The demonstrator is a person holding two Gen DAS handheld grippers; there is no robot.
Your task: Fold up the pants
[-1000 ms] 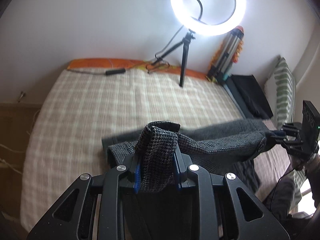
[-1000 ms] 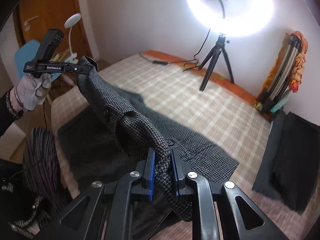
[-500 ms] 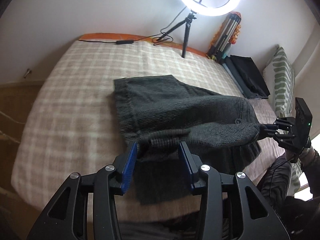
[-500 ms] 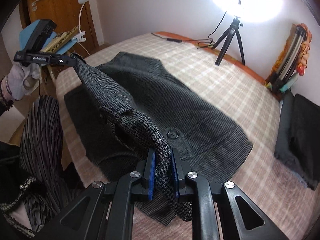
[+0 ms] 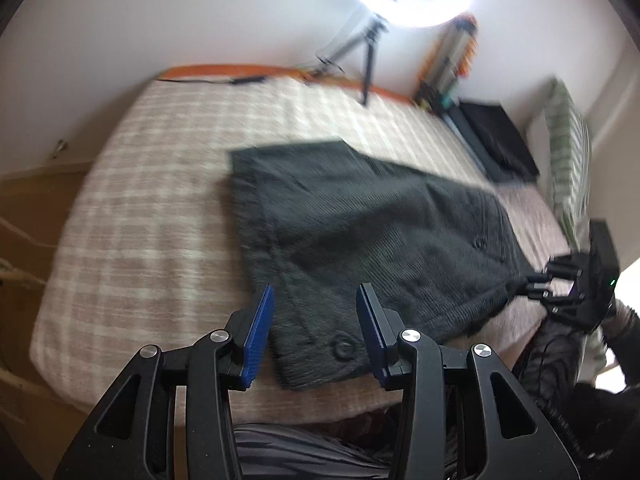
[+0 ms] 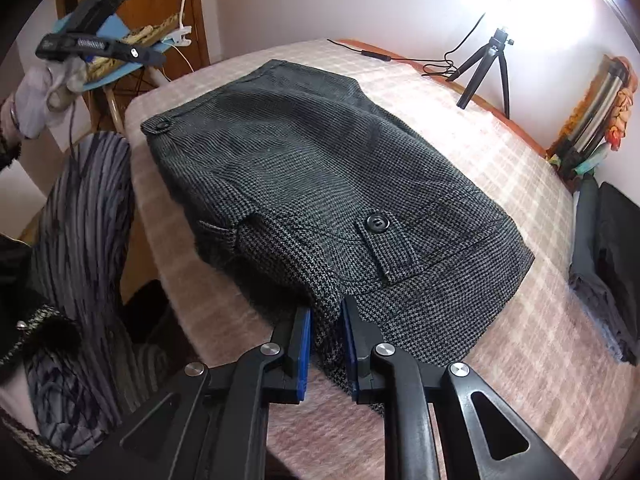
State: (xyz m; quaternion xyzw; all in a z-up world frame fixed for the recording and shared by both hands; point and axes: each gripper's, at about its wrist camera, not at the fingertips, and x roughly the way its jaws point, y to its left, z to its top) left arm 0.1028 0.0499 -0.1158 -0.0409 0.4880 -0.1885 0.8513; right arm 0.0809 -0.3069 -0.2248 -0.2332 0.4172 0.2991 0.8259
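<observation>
Dropped flat onto the bed (image 5: 160, 184) now, pants (image 6: 320, 184) released by the left claw (image 5: 316, 332), spread wide above the hem. Right claw (image 6: 326, 340) apparently clamped on the near corner; could drag the fold askew if pulled.

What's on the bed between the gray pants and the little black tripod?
Nothing: in the right wrist view only bare checked bedspread lies between the pants and the tripod.

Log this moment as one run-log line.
step: fold laid down | pants: folded, flat on bed | left claw: open, above waistband | right claw: shut on pants edge
</observation>
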